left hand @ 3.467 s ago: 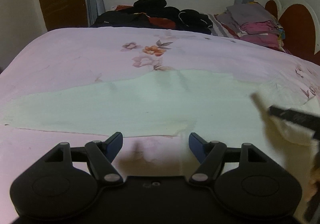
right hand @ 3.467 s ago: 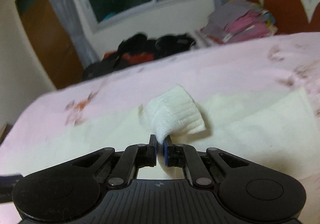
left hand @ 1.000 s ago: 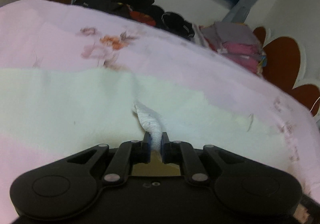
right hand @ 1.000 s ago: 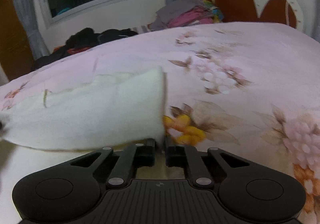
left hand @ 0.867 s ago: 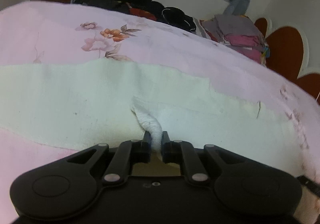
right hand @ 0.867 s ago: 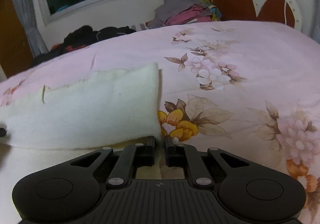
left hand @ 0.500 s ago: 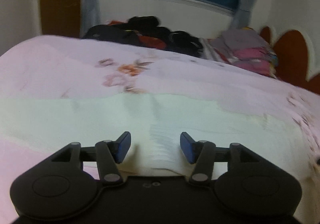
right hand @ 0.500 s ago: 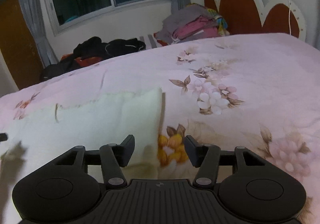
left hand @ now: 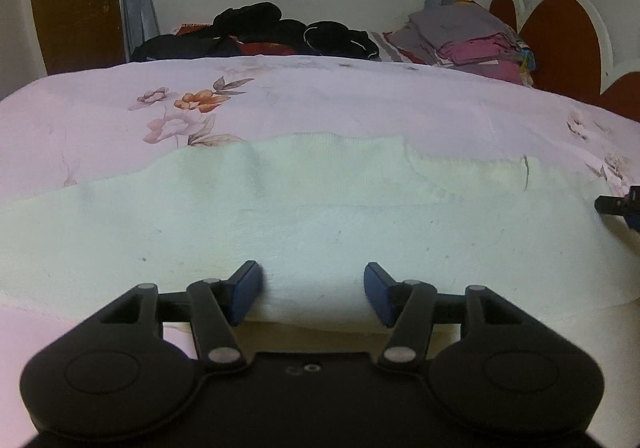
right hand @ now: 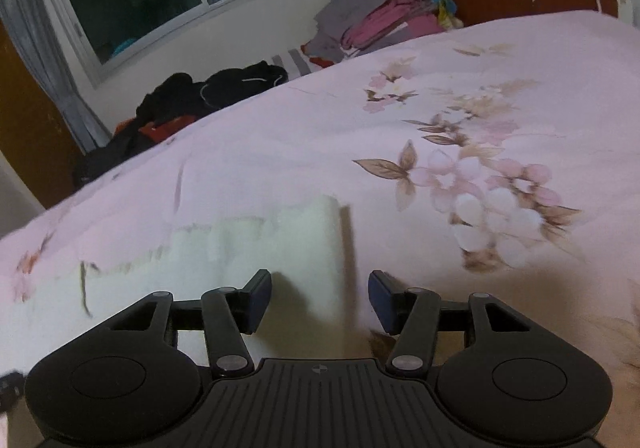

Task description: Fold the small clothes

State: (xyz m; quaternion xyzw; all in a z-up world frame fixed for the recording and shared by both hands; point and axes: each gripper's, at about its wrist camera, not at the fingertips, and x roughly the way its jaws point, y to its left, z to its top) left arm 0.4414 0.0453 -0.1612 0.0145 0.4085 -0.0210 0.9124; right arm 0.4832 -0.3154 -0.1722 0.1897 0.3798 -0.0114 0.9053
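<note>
Cream garment (left hand: pixel 320 216): flat on bed (left hand: pixel 360 108), one fold laid, its edge at 12 o'clock. Left claw (left hand: pixel 312 294), right claw (right hand: pixel 320 298): spread, empty, at near hem. Further folds probably outstanding.

No legible text or labels anywhere.

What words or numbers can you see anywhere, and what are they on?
None can be read.
The right gripper has only a small round mark on its body, no letters.
The clothes pile, cloth and bedsheet show no writing.
</note>
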